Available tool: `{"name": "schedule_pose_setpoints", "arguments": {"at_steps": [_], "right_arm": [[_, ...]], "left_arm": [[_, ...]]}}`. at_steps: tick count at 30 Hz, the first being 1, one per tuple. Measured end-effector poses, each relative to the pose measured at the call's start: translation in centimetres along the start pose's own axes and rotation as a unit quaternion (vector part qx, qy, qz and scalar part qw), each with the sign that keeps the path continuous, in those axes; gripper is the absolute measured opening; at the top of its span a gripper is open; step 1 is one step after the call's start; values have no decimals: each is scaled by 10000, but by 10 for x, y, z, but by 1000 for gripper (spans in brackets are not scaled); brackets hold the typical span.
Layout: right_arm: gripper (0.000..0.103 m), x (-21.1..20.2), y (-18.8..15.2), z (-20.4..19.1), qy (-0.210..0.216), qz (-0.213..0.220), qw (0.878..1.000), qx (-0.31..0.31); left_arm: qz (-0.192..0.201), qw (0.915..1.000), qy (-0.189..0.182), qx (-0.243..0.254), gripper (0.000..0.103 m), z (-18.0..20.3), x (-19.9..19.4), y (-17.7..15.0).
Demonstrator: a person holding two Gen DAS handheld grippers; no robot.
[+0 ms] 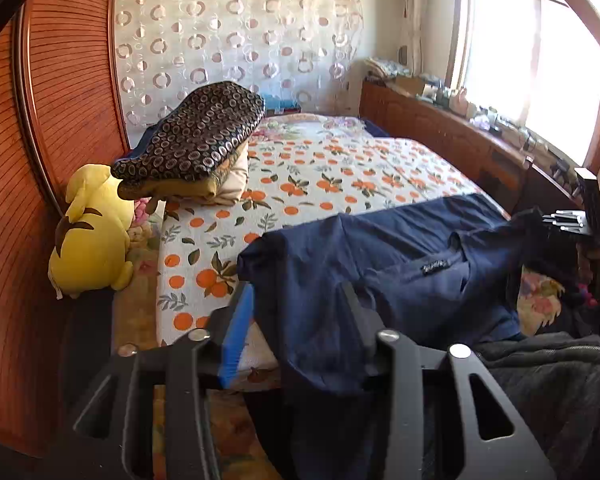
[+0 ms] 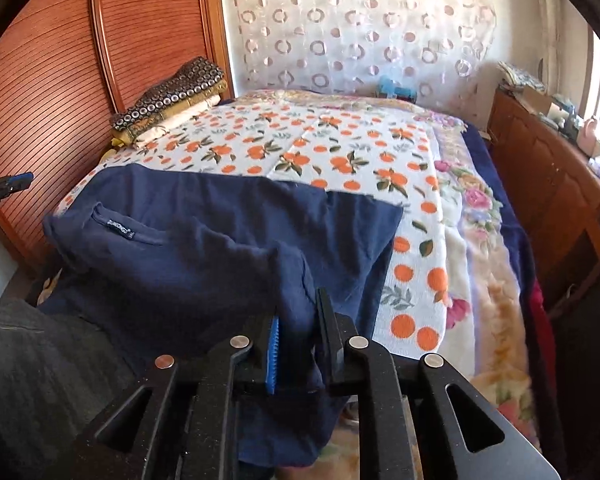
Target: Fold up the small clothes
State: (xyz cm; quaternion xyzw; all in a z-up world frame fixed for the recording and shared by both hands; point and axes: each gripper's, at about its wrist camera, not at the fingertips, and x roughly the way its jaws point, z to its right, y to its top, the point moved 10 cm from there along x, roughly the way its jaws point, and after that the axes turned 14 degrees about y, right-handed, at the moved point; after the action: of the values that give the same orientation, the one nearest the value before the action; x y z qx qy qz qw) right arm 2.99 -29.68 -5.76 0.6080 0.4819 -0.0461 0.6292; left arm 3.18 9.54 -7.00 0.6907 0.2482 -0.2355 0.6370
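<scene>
**Navy shirt pinched at both sides on the orange-print bed**

Left wrist view: the left gripper (image 1: 300,320) has its black fingers closed on a bunched fold of the navy shirt (image 1: 380,264) — soft, matte knit, creased where it drapes over the near edge of the bed (image 1: 300,168). One finger carries a blue ribbed pad (image 1: 236,332). The shirt's collar with its small dark label lies toward the right edge of the bed. The bedcover is white with printed oranges and leaves. At the far left corner sits a stack of folded blankets (image 1: 192,144), the top one dark with ring patterns; a yellow plush toy (image 1: 92,236) slumps beside the ribbed wooden wardrobe (image 1: 40,120).

Right wrist view: the right gripper (image 2: 298,340) clamps another gathered fold of the same shirt (image 2: 204,240), cloth hanging below the jaws past the near edge. The rest spreads flat across the near left part of the bed (image 2: 340,140). A fleecy floral blanket (image 2: 488,260) runs along the right edge.
</scene>
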Motion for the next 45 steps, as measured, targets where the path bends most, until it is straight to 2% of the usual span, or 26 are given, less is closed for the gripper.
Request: {"name": "schedule_pose_setpoints", "arguments": {"at_steps": [2, 3, 5, 7, 14, 16, 20, 22, 24, 27, 31, 35, 37, 40, 42, 45], "right_arm": [[25, -5, 1, -2, -15, 66, 10000, -41], [32, -8, 3, -3, -21, 109, 9999, -47], [41, -16, 2, -4, -14, 177, 9998, -60], [47, -20, 4, -5, -39, 275, 9996, -68], [48, 0, 17, 5, -206, 494, 9986, -47], [48, 15, 20, 9, -193, 516, 9985, -26], [49, 41, 28, 22, -314, 533, 9981, 15], [49, 56, 31, 30, -332, 537, 9979, 150], [49, 65, 33, 34, -333, 527, 9978, 219], [49, 76, 34, 41, -420, 476, 9977, 234], [49, 88, 33, 53, -707, 306, 9967, 261], [50, 89, 33, 63, -828, 258, 9952, 454], [54, 88, 35, 66, -831, 270, 9945, 569], [54, 87, 38, 71, -788, 304, 9942, 668], [54, 90, 40, 72, -777, 281, 9942, 686], [55, 93, 38, 76, -812, 220, 9939, 708]], "left_arm": [[2, 10000, 71, -57, 55, -3, 3, 2], [-18, 9999, 91, -95, 65, -3, 8, 2], [-21, 9999, 51, -134, 72, 0, 15, 3], [-100, 9997, -77, -191, 72, 6, 29, 3], [-195, 9990, -11, -409, 72, 9, 79, 13], [-239, 9990, 66, -367, 70, 8, 95, 16], [-515, 9980, 299, -218, 50, 4, 129, 13], [-585, 9976, 277, -241, 44, 4, 137, 10], [-670, 9971, 138, -322, 33, 6, 143, 8], [-757, 9962, 5, -432, 33, 8, 151, 6], [-937, 9945, 51, -468, 33, 12, 164, 4], [-938, 9941, -50, -539, 45, 17, 169, 7], [-903, 9947, -19, -498, 45, 18, 172, 8], [-848, 9956, 21, -403, 45, 20, 173, 9], [-827, 9960, 32, -349, 40, 22, 173, 9], [-818, 9960, 5, -367, 39, 19, 172, 10]]}}
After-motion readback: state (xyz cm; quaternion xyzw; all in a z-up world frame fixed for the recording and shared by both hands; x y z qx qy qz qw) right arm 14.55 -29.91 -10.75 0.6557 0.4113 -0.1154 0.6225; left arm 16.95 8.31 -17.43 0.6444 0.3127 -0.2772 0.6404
